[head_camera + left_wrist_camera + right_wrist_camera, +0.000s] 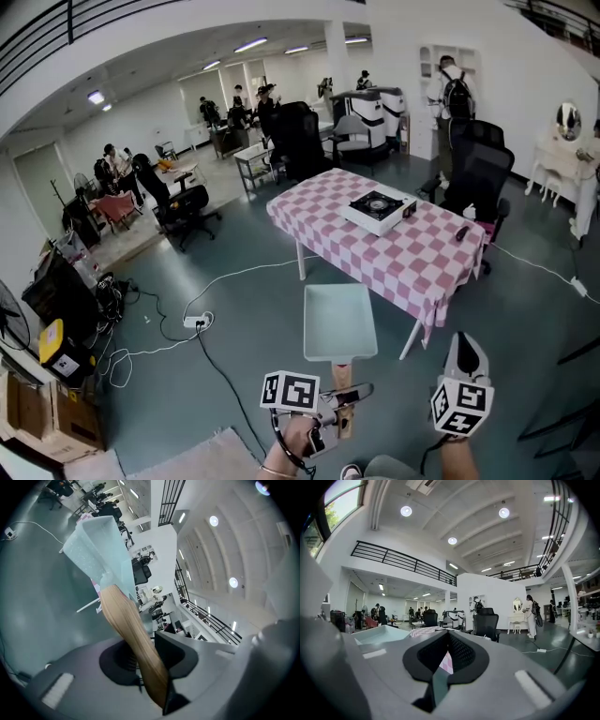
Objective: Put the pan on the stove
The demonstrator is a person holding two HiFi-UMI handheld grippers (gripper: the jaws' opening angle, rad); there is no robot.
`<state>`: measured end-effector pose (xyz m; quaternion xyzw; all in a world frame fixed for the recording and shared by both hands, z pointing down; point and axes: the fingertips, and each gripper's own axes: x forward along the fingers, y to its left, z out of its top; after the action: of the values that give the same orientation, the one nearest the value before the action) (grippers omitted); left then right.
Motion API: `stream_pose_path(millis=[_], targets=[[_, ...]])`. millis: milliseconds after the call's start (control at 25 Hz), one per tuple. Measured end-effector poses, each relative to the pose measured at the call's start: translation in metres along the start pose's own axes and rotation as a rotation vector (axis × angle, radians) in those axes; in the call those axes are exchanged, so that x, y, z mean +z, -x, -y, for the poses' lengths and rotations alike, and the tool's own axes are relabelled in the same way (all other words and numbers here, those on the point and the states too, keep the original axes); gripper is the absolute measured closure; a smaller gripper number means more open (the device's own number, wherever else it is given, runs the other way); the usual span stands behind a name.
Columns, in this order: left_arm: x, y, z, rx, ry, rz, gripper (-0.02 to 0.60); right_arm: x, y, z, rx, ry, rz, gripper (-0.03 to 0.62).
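A pale teal square pan (339, 322) with a wooden handle (342, 379) hangs level over the floor, just short of the near corner of the table. My left gripper (345, 399) is shut on the handle's end. In the left gripper view the handle (131, 634) runs up between the jaws to the pan (101, 545). The stove (378, 208), a white single burner with a black top, sits on the pink checkered table (412, 255). My right gripper (463, 352) is shut and empty to the right of the pan. The right gripper view shows the pan's rim (379, 633) at its left.
A small dark object (461, 233) lies near the table's right end. Black office chairs (478, 173) stand behind the table. White cables and a power strip (197, 322) cross the floor at left. A rug's edge (187, 459) lies by my feet. People stand far back.
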<state>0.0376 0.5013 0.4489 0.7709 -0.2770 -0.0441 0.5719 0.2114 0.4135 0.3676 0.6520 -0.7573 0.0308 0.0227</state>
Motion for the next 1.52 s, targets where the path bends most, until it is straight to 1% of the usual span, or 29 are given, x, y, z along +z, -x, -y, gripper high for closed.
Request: stream_pose_path(millis=[320,600,1000,1520], targets=[[0.015,0.0,-0.011,-0.005,0.016,-0.012,0.486,-0.007,-0.01,0.004,-0.03,0.008,-0.026,0.584],[0.046,-0.019,-0.026,0.003,0.034,-0.011,0.482,-0.013,-0.053,0.012,-0.031,0.003,-0.036,0.583],[0.122,-0.056,-0.043,0.028,0.03,0.006,0.482,-0.006,-0.141,0.027,-0.014,0.002,-0.043,0.584],[0.217,-0.123,-0.06,0.038,0.052,0.035,0.48,-0.007,-0.259,0.061,0.011,0.01,-0.078,0.584]])
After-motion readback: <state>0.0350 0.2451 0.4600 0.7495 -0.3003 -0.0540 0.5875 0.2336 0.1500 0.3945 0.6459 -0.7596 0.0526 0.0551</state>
